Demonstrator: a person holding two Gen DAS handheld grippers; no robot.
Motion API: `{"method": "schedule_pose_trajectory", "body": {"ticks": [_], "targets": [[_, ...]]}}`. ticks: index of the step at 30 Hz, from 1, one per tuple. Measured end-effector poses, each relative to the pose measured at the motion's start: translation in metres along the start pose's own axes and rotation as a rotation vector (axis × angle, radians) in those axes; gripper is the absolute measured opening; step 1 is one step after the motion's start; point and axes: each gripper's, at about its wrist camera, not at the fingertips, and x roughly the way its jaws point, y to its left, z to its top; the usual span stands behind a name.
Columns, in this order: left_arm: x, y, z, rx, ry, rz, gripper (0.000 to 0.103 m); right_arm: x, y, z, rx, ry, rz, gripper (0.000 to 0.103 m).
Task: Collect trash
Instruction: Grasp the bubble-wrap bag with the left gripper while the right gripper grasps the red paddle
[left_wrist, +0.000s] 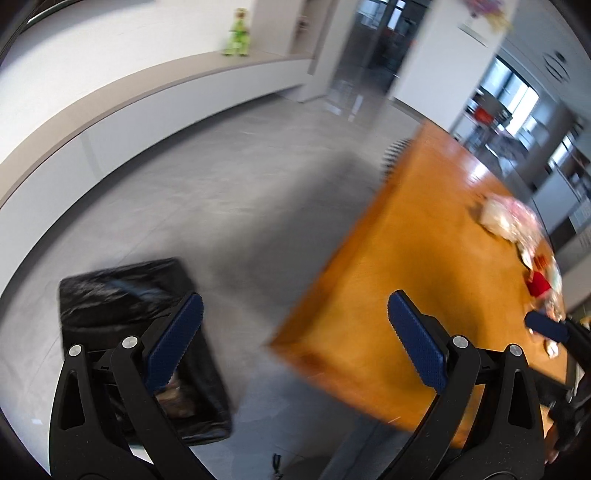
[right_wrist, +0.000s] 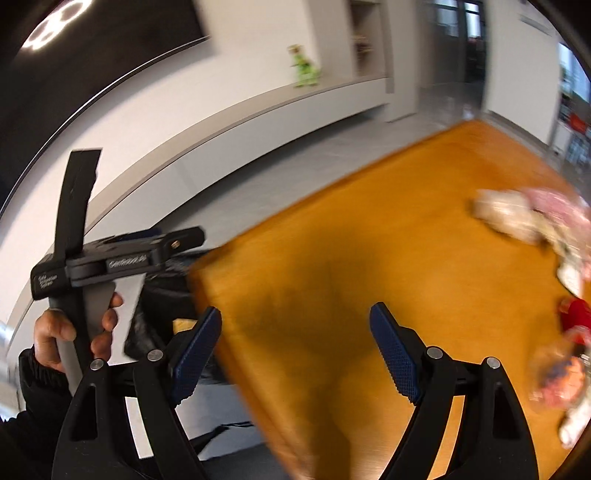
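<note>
While both pairs of tongs hang over the near end of the orange table, your right gripper stands with its blue pads wide apart and nothing between them, only bare tabletop showing through the gap. Your left gripper is spread just as wide and is likewise empty; its one finger lies over the table's corner and the other over the black-lined bin, which sits on the grey floor just beside the table's near corner. Some scraps show inside the bin, too blurred to name. In the right wrist view your left hand grips its tool's handle off the table's edge, above the bin's black liner. The trash lies in a loose, blurred heap along the table's far side: pale and pink wrappers, then a red piece nearer to you. Beyond the table, a green toy stands on the long ledge at the wall.
</note>
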Motion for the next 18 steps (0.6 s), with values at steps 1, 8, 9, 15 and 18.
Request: {"method": "schedule_pose_trajectory", "body": {"ticks": [1,8,9,15,18], "targets": [[0.006,-0.017,0.005,0.024,0.007,-0.015,0.097,-0.007,-0.015,0.001,0.022,-0.007,-0.020,0.083],[0.044,-0.113,0.035,0.165,0.063,-0.115,0.097,-0.050,-0.133,0.001,0.265,-0.036,-0.129,0.083],[0.048,-0.124,0.038,0.181,0.071,-0.126,0.097,-0.055,-0.146,0.000,0.299,-0.039,-0.139,0.083],[0.081,-0.213,0.062,0.327,0.128,-0.233,0.097,-0.084,-0.232,-0.003,0.533,-0.017,-0.222,0.083],[0.098,-0.253,0.072,0.394,0.154,-0.265,0.097,-0.079,-0.267,-0.008,0.639,0.039,-0.209,0.083]]}}
